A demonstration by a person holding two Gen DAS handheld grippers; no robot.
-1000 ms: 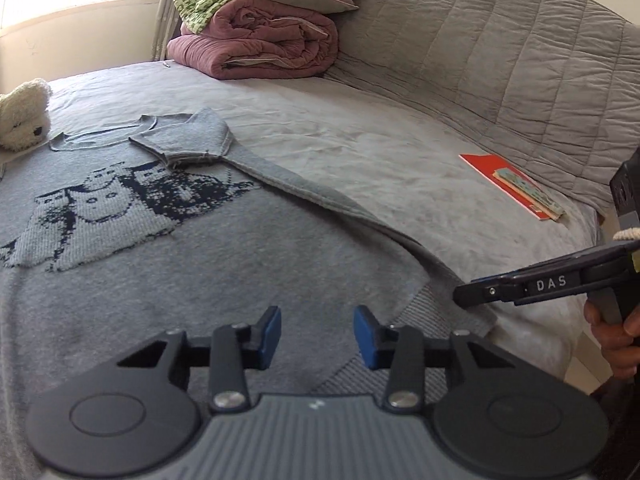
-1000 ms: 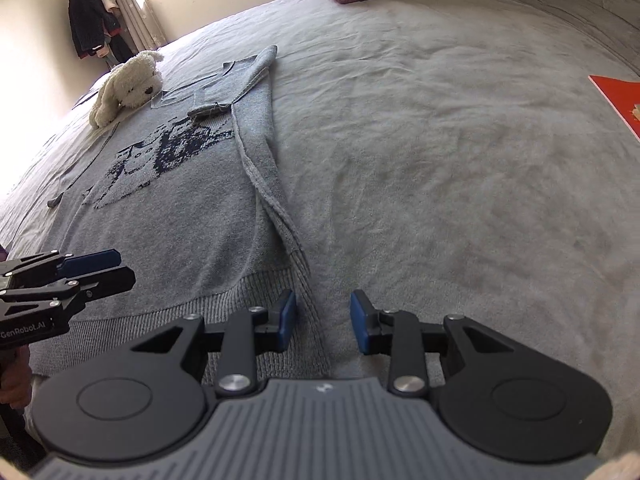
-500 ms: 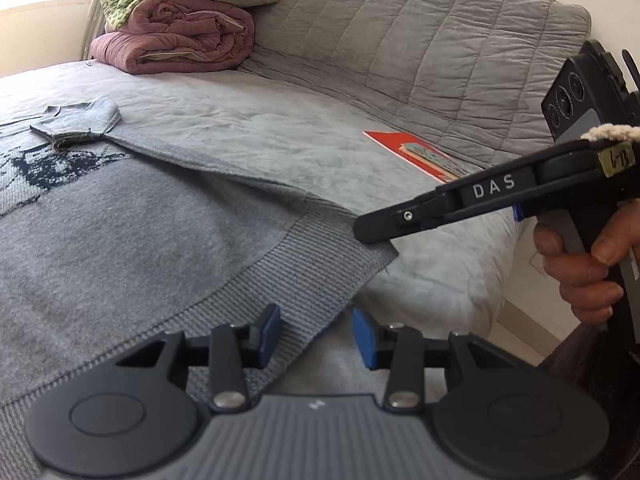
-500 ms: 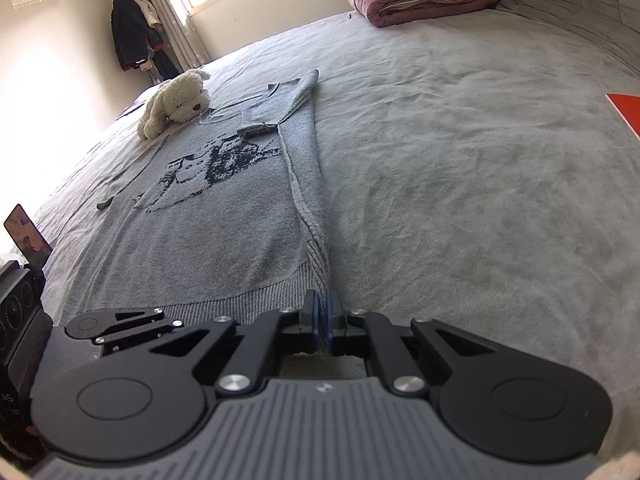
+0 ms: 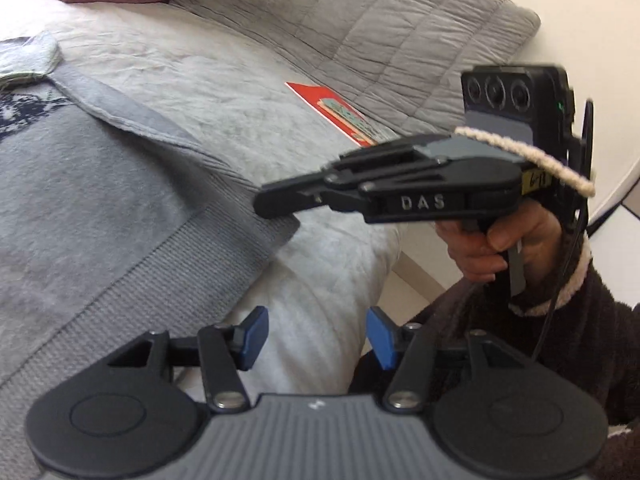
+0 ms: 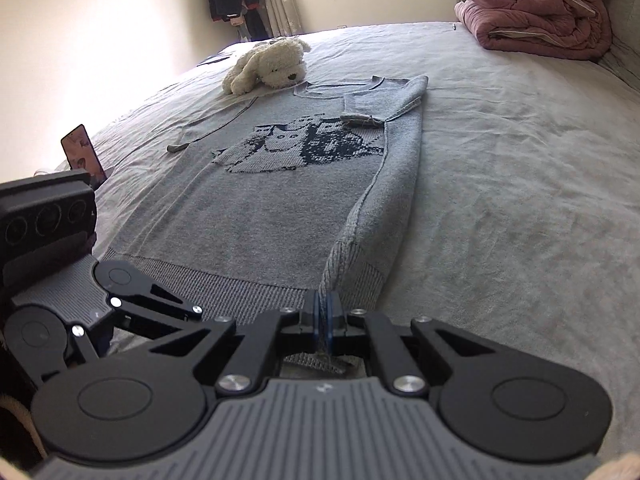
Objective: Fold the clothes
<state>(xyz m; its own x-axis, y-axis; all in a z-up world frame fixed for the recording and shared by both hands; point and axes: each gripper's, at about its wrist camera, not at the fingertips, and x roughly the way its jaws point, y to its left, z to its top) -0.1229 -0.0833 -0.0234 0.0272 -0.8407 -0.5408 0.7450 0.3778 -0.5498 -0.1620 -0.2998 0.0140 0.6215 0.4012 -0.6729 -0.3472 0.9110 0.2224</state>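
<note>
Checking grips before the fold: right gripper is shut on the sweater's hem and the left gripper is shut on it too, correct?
Not quite. The right gripper is shut on the sweater hem, but the left gripper is open and holds nothing; the left wrist view shows its blue pads spread apart over the bed's edge.

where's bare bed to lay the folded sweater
Bare bedspread lies right of the sweater, between it and the pink quilt. Crowded at the collar, where the plush dog sits; the phone stands on the left edge.
</note>
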